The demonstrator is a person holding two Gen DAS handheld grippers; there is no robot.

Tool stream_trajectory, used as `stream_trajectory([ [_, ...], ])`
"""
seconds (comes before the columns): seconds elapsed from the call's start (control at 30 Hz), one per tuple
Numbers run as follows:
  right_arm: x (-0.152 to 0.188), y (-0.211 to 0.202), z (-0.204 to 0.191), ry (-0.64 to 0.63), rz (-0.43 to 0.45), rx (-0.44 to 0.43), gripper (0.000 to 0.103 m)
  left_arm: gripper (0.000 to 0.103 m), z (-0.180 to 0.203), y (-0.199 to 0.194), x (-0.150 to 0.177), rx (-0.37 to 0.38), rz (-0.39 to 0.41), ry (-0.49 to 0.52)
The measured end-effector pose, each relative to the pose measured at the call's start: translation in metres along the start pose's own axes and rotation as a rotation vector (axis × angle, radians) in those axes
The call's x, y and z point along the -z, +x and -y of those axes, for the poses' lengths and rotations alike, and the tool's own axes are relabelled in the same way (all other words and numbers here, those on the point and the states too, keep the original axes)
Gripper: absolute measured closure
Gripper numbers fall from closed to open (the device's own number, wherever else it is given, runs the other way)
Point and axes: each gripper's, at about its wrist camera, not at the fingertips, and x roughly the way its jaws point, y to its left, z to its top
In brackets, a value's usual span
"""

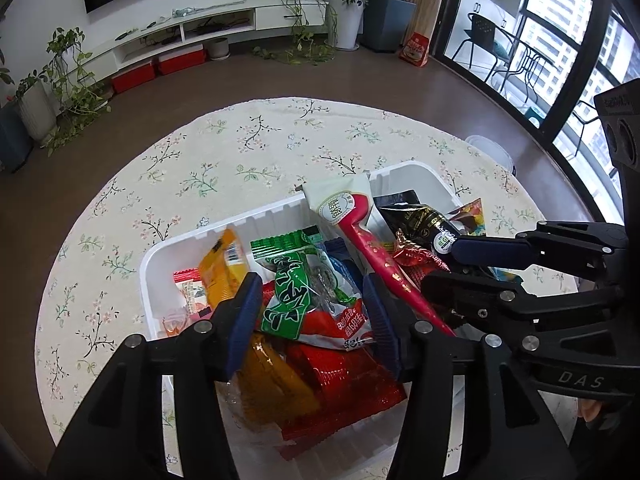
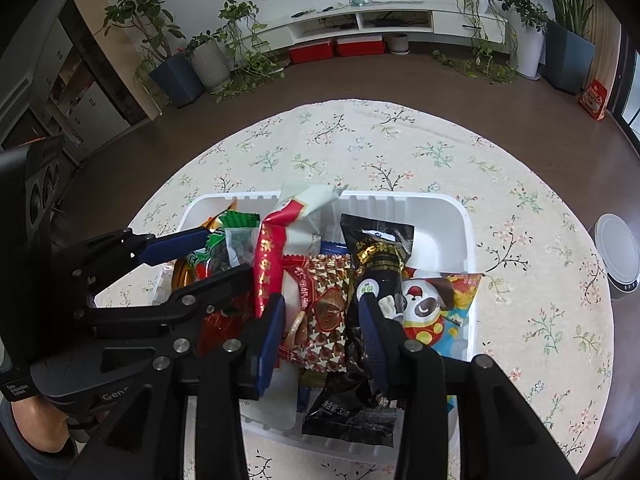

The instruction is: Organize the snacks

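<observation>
Left-wrist view: a white plastic bin (image 1: 160,256) sits on a round table (image 1: 256,136) covered by a floral cloth, at centre frame, heaped with snack packets. The left gripper (image 1: 312,320) hangs over the lower middle of the bin, its two blue-padded fingers (image 1: 244,316) parted about a third of the way; a green-and-clear packet (image 1: 300,284) and a red-and-white packet (image 1: 344,328) lie between the pads, which do not visibly press on them, so nothing is held. From left to right the bin shows one orange packet (image 1: 224,276), the green one, one long crimson-and-white packet (image 1: 372,252) leaning upward, and one black packet (image 1: 420,220); below the fingers lie one amber wrapper (image 1: 272,392) and one red wrapper (image 1: 348,388). The right gripper (image 1: 472,264) enters from the right edge. Right-wrist view: the same bin (image 2: 448,208) fills centre frame. The left gripper (image 2: 200,256) reaches in from the left edge. The right gripper (image 2: 324,332) stands over the lower centre, its two blue pads (image 2: 272,340) partly separated around a red-and-gold patterned packet (image 2: 320,312); the right pad lies against the black packet (image 2: 376,264), yet no squeeze is evident. To the right lies one cartoon-printed packet (image 2: 432,312) in red, yellow and blue. One grey lidded container (image 2: 616,256) stands at the right edge of the table (image 2: 400,140).
</observation>
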Motion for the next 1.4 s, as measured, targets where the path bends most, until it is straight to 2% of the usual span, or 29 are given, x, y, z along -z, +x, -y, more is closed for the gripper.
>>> stream_trajectory([
  [0.07,0.001,-0.001,0.000,0.002,0.006,-0.001,0.058,0.050,0.000,-0.001,0.000,-0.004,0.005,-0.002],
  [0.23,0.002,-0.003,0.001,0.004,0.014,-0.002,0.056,0.038,-0.003,-0.004,0.002,-0.019,0.012,-0.018],
  [0.57,0.002,-0.009,0.004,0.006,0.026,0.002,0.051,0.036,0.001,-0.009,0.006,-0.017,0.023,-0.020],
  [0.63,0.002,-0.011,0.004,0.011,0.032,-0.001,0.050,0.034,0.002,-0.012,0.006,-0.024,0.034,-0.024],
  [0.7,0.003,-0.014,0.006,0.021,0.043,-0.002,0.045,0.029,0.001,-0.017,0.006,-0.033,0.050,-0.036],
  [0.77,0.003,-0.019,0.008,0.041,0.059,-0.009,0.039,0.020,-0.002,-0.025,0.007,-0.044,0.076,-0.059],
  [0.83,0.004,-0.027,0.010,0.064,0.084,-0.025,0.030,0.007,-0.005,-0.036,0.008,-0.046,0.109,-0.091],
  [0.9,0.004,-0.040,0.012,0.085,0.126,-0.039,0.020,0.000,-0.008,-0.049,0.010,-0.048,0.148,-0.111],
  [0.97,0.005,-0.051,0.011,0.090,0.162,-0.046,0.015,0.000,-0.006,-0.064,0.013,-0.062,0.190,-0.116],
  [1.07,0.009,-0.068,0.006,0.084,0.202,-0.058,0.007,0.000,-0.001,-0.091,0.023,-0.125,0.250,-0.115],
  [1.17,0.020,-0.088,0.003,0.087,0.240,-0.075,0.005,0.000,0.009,-0.125,0.044,-0.103,0.347,-0.102],
  [1.23,0.031,-0.105,0.003,0.091,0.275,-0.085,0.004,0.000,0.018,-0.147,0.061,-0.088,0.379,-0.100],
  [1.3,0.041,-0.119,0.001,0.097,0.309,-0.090,0.003,0.000,0.033,-0.169,0.081,-0.124,0.417,-0.098],
  [1.33,0.049,-0.129,0.000,0.100,0.333,-0.088,0.003,0.000,0.041,-0.180,0.092,-0.181,0.429,-0.105],
  [1.4,0.065,-0.150,-0.004,0.092,0.389,-0.065,0.000,0.000,0.055,-0.205,0.118,-0.367,0.466,-0.153],
])
